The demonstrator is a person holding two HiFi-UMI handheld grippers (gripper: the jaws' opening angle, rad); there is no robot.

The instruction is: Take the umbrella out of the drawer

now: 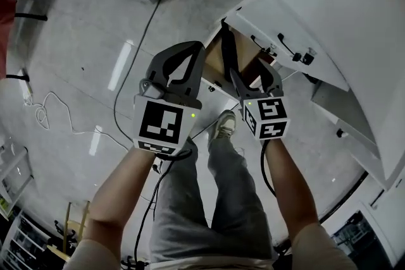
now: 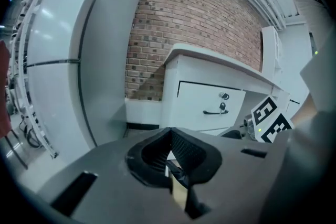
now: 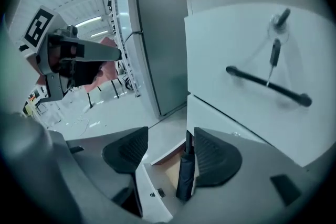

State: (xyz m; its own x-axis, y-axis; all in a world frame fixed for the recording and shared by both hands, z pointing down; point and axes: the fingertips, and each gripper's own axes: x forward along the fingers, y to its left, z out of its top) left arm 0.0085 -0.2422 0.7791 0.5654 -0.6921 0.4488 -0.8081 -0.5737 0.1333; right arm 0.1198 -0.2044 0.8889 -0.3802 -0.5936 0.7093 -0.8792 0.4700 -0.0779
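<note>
A person stands over an open low drawer where a dark folded umbrella lies exposed. The right gripper tilts down, jaws spread, probably to fit round it; the umbrella shows beyond the gap, nearer the right-hand jaw, untouched. The left gripper is pressed together and empty.

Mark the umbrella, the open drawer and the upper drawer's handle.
umbrella (image 3: 185, 176): right gripper view, folded body.
open drawer (image 3: 172, 171): right gripper view, wooden floor.
handle (image 3: 249, 77): right gripper view, bar's left half.
</note>
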